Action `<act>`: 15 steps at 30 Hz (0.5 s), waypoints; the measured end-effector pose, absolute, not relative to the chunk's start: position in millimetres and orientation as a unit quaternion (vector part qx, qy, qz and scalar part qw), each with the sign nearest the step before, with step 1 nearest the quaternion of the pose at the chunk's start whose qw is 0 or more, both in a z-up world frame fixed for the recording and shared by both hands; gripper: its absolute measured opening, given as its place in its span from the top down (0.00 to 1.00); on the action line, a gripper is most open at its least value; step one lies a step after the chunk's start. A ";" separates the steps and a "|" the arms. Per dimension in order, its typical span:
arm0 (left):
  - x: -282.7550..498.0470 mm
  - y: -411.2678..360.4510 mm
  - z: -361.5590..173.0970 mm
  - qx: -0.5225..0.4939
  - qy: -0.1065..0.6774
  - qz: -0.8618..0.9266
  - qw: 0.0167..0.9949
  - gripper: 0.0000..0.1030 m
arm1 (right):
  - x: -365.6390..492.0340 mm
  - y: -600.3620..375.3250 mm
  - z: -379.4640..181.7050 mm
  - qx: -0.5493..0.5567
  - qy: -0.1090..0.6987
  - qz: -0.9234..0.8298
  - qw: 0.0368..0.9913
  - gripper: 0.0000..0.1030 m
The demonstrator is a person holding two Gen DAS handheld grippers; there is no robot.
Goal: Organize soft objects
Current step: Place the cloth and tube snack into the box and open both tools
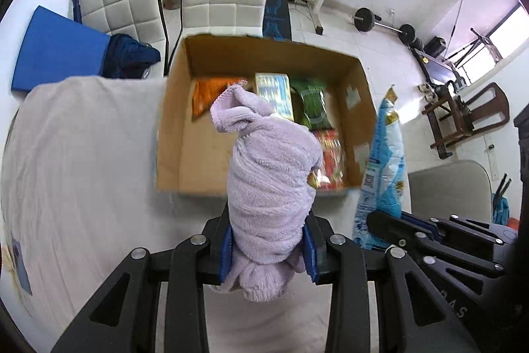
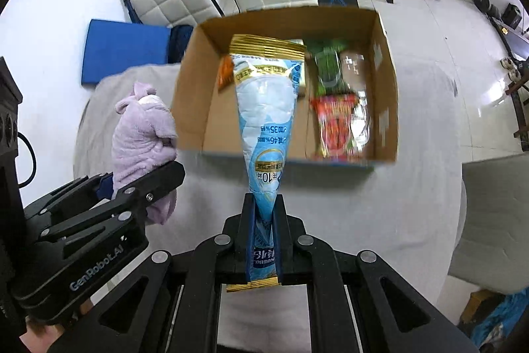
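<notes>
My left gripper [image 1: 269,248] is clamped around the lower part of a bunched lilac towel [image 1: 269,167], its blue pads pressing in from both sides, and the cloth stands up out of the jaws with a loose folded corner flopping toward the cardboard box [image 1: 185,108]. My right gripper [image 2: 264,250] is pinched narrow on the bottom end of a light-blue pouch [image 2: 266,118], which rises from the jaws with its gold-sealed top leaning over the box opening. Both loads seem to hang above the cloth-covered table [image 1: 82,154], just short of the near wall of the box. As I judge it, the step in hand is to carry each soft thing over that wall and set it inside. To do that well I would lift high enough that the drooping tails clear the cardboard edge, and release one at a time so my grippers, which sit just beside each other, do not knock together. Inside the box an orange packet [image 1: 206,95], a pale blue-and-yellow pack [image 1: 274,96], a green packet [image 1: 312,103] and a red packet [image 1: 330,154] fill the far and right parts, while the near left floor is bare. That bare patch lies straight ahead of the towel, so I would aim it there. The pouch could lie flat alongside it.
</notes>
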State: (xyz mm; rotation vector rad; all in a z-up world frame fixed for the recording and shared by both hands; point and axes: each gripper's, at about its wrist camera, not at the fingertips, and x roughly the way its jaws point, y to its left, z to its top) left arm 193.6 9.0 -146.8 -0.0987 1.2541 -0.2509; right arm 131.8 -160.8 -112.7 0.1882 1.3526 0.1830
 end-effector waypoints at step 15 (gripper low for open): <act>304.9 24.6 -228.8 -0.084 0.662 -0.095 0.739 0.70 | 259.8 -170.5 -178.2 0.136 0.648 0.026 0.749 0.91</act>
